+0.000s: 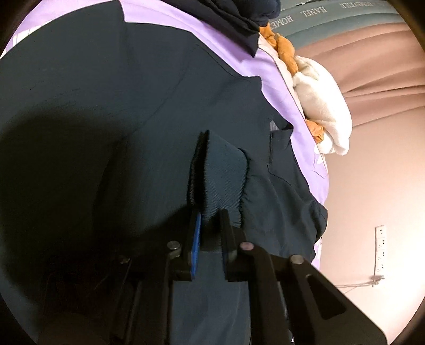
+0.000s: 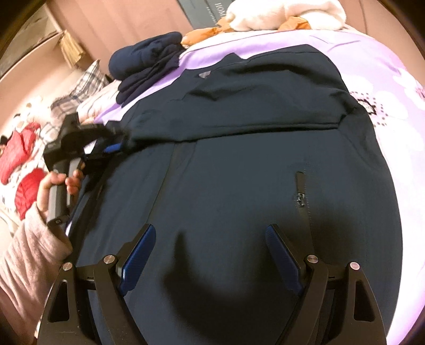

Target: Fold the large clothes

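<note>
My left gripper [image 1: 209, 225] has its jaws clamped narrow on the ribbed knit cuff [image 1: 220, 169] of a smooth dark navy jacket [image 2: 239, 172], which lies spread flat across the bed's lilac flowered sheet [image 2: 385, 79]. My right gripper [image 2: 209, 238] hovers over the jacket's front, jaws wide and holding nothing. Folded navy clothes [image 2: 143, 63] and a fluffy white and orange bundle [image 2: 279, 13] sit at the far edge, by a pink wall [image 1: 372, 185]

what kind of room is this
Most likely a bedroom: the dark jacket lies spread on a lilac floral bedsheet, with a plaid pillow and folded navy clothes beside it.
</note>
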Motion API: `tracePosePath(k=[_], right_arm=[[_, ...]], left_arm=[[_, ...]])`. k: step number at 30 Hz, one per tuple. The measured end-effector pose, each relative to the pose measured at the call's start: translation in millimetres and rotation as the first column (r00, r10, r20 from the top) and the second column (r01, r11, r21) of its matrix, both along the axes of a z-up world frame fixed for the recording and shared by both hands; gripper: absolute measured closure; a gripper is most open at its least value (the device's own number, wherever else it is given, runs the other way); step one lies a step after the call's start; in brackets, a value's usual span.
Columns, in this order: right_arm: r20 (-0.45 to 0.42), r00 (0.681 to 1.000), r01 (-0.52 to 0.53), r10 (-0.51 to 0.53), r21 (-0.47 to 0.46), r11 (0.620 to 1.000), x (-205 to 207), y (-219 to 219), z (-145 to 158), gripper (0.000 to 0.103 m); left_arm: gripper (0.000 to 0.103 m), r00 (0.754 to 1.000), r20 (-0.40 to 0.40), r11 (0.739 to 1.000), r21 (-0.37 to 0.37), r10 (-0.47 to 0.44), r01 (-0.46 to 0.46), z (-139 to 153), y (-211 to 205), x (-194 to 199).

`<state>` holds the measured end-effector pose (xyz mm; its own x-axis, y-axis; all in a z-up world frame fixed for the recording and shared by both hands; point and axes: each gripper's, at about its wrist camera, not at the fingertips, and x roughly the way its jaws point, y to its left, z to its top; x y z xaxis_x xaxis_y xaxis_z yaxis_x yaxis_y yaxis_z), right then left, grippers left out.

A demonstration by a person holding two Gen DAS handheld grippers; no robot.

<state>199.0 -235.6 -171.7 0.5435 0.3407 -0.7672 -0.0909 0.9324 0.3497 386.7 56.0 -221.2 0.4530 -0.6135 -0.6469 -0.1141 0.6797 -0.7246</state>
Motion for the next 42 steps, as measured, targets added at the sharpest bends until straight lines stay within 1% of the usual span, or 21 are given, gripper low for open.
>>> tracePosePath(k=[2,3,4,6,8,10,11,12,14,16,18,19,20,23,26,28,29,30,33,38,42], right_arm=[[0.001,1.0,0.014,-0.014,0.008,1.0,-2,-2,1,0.019],[0.0,1.0,0.018,-0.018,0.012,1.0,0,-3,2,0.019],[-0.002,1.0,0.024,-0.024,0.014,1.0,1,-2,3,0.019],[-0.001,0.999,0.036,-0.036,0.019,0.999,-3,-5,3,0.019],[0.003,0.999,0.044,-0.044,0.031,0.999,-9,-9,1,0.019],[-0.003,0.999,0.045,-0.045,0.038,0.998,-7,-10,0,0.019],[-0.007,0.999,0.041,-0.041,0.041,0.998,-6,-11,-1,0.019],[-0.01,0.999,0.035,-0.035,0.037,0.999,-2,-11,-1,0.019],[-0.013,0.999,0.039,-0.038,0.016,0.999,3,-13,0,0.019],[-0.005,0.999,0.05,-0.05,0.007,0.999,8,-14,4,0.019],[0.007,0.998,0.055,-0.055,0.028,0.998,8,-14,7,0.019],[0.008,0.998,0.056,-0.056,0.037,0.998,8,-13,7,0.019],[0.007,0.998,0.055,-0.055,0.042,0.998,7,-12,6,0.019],[-0.008,0.999,0.034,-0.034,0.047,0.998,6,-6,2,0.019],[-0.018,0.999,0.028,-0.027,0.045,0.999,7,-3,-1,0.019],[-0.029,0.999,0.037,-0.035,0.053,0.998,7,-5,-4,0.019],[-0.033,0.999,0.042,-0.04,0.056,0.998,7,-7,-5,0.019],[-0.034,0.998,0.045,-0.044,0.056,0.997,7,-8,-5,0.019],[-0.028,0.998,0.05,-0.048,0.054,0.997,5,-9,-3,0.019],[-0.03,0.998,0.06,-0.059,0.051,0.997,3,-10,-4,0.019],[-0.031,0.998,0.059,-0.058,0.052,0.997,2,-9,-3,0.019]], left_arm=[[0.093,0.996,0.087,0.998,0.067,-0.002,-0.004,21,-1,1],[0.094,0.993,0.119,0.997,0.077,-0.005,-0.004,28,-3,0],[0.095,0.984,0.179,0.997,0.08,-0.006,-0.008,43,0,-2],[0.096,0.969,0.248,0.999,0.051,0.001,-0.014,56,9,-13],[0.097,0.965,0.264,0.997,0.07,-0.003,-0.016,56,18,-25],[0.098,0.972,0.235,0.995,0.1,-0.002,-0.022,45,31,-38],[0.101,0.977,0.215,0.993,0.113,0.001,-0.026,38,37,-41],[0.101,0.98,0.201,0.993,0.117,0.002,-0.026,34,40,-42],[0.1,0.987,0.162,0.996,0.075,0.025,-0.038,24,53,-45],[0.09,0.986,0.161,0.999,0.013,0.033,-0.035,24,54,-43],[0.061,0.984,0.17,0.999,-0.004,0.046,-0.046,27,51,-38],[0.056,0.984,0.172,0.999,-0.002,0.048,-0.048,29,47,-36],[0.056,0.984,0.171,0.999,-0.001,0.048,-0.049,30,43,-32],[0.056,0.988,0.15,0.998,-0.062,0.032,-0.023,27,34,-22],[0.056,0.988,0.152,0.998,-0.061,0.006,0.004,27,24,-12],[0.066,0.991,0.13,0.999,-0.038,-0.005,0.01,23,18,-4],[0.081,0.993,0.117,0.998,-0.054,-0.02,0.027,19,16,0],[0.087,0.994,0.104,0.998,-0.054,-0.03,0.035,16,14,4],[0.087,0.995,0.095,0.997,-0.062,-0.037,0.043,11,12,6],[0.086,0.993,0.117,0.999,-0.04,0.02,-0.015,17,23,1],[0.083,0.993,0.112,0.999,-0.025,0.033,-0.031,17,32,-2]])
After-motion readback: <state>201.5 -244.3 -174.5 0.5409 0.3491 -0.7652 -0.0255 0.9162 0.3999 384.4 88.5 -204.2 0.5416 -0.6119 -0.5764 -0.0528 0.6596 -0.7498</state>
